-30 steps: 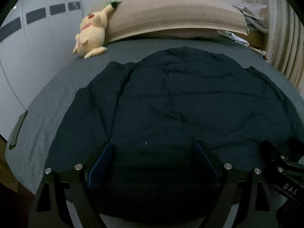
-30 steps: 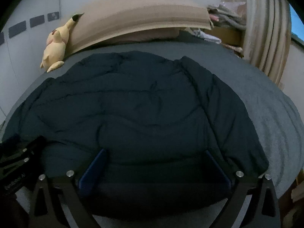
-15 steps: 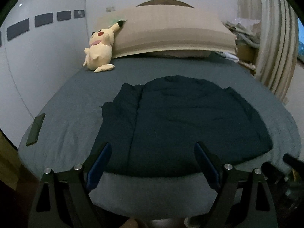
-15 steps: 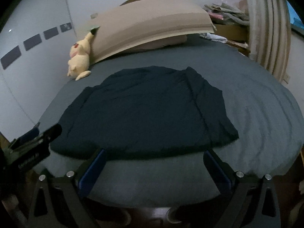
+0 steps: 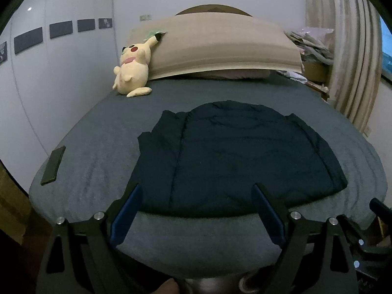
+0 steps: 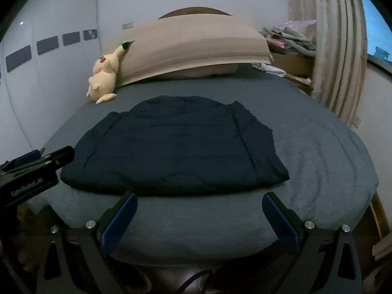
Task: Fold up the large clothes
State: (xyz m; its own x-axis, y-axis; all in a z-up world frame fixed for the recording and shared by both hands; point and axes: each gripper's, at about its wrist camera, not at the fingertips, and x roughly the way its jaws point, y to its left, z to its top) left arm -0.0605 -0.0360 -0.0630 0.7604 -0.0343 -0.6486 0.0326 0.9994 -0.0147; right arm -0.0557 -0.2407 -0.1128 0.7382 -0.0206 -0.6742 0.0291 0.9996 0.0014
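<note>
A dark navy padded jacket (image 5: 235, 156) (image 6: 178, 147) lies spread flat on the grey bed (image 5: 98, 147) (image 6: 330, 152), its hem toward me and both sleeves folded inward along its sides. My left gripper (image 5: 196, 191) hangs open above the bed's near edge, back from the hem, with nothing between its blue pads. My right gripper (image 6: 199, 198) is likewise open and empty, a little short of the hem. The left gripper's body shows at the left edge of the right wrist view.
A yellow plush toy (image 5: 133, 71) (image 6: 104, 78) leans against a long beige pillow (image 5: 220, 46) (image 6: 191, 49) at the headboard. A dark phone-like slab (image 5: 53, 164) lies at the bed's left edge. Curtains (image 5: 348, 56) and piled clothes (image 6: 289, 36) stand at the right; white walls at the left.
Both grippers have pulled back and up from over the jacket to beyond the bed's near edge. The jacket lies as it did, and both stay open.
</note>
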